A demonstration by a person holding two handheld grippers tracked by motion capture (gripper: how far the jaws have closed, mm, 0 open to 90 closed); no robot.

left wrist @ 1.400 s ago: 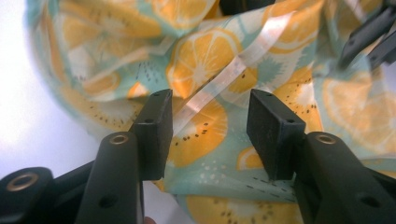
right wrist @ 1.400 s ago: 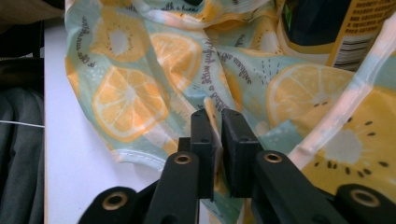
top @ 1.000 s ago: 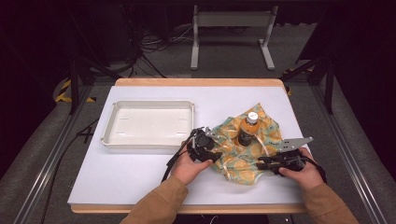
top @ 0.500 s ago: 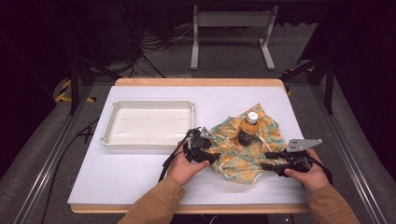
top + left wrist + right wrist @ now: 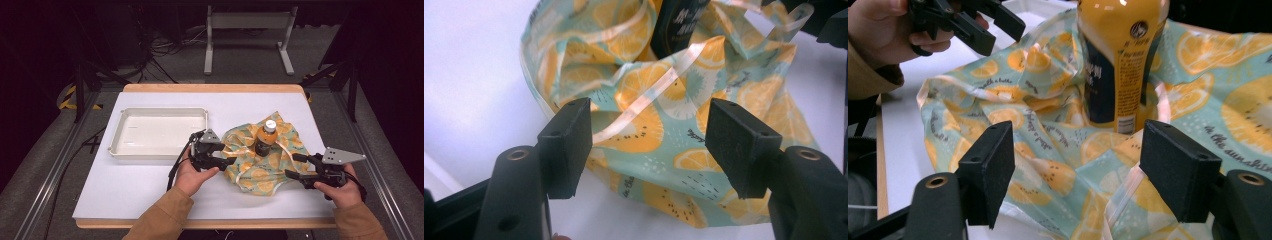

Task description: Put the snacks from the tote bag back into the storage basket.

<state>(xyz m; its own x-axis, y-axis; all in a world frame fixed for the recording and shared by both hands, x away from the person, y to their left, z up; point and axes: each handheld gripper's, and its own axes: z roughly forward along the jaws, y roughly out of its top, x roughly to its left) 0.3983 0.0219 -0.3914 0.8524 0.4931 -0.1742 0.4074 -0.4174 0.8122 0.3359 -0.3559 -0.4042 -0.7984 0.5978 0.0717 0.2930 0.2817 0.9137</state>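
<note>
On the white table [image 5: 150, 195], a white tray [image 5: 116, 136] lies beside a citrus-print bag [image 5: 260, 170]; an orange bottle [image 5: 265, 137] stands upright in it. The left gripper [image 5: 226, 154] and right gripper [image 5: 292, 166] flank the bag, jaws just spreading, gripping nothing.

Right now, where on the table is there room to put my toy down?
The white tray is bare inside. The table is free behind the tray and along the front left edge. It is crowded on the right, where the bottle stands on the fruity bag.
</note>
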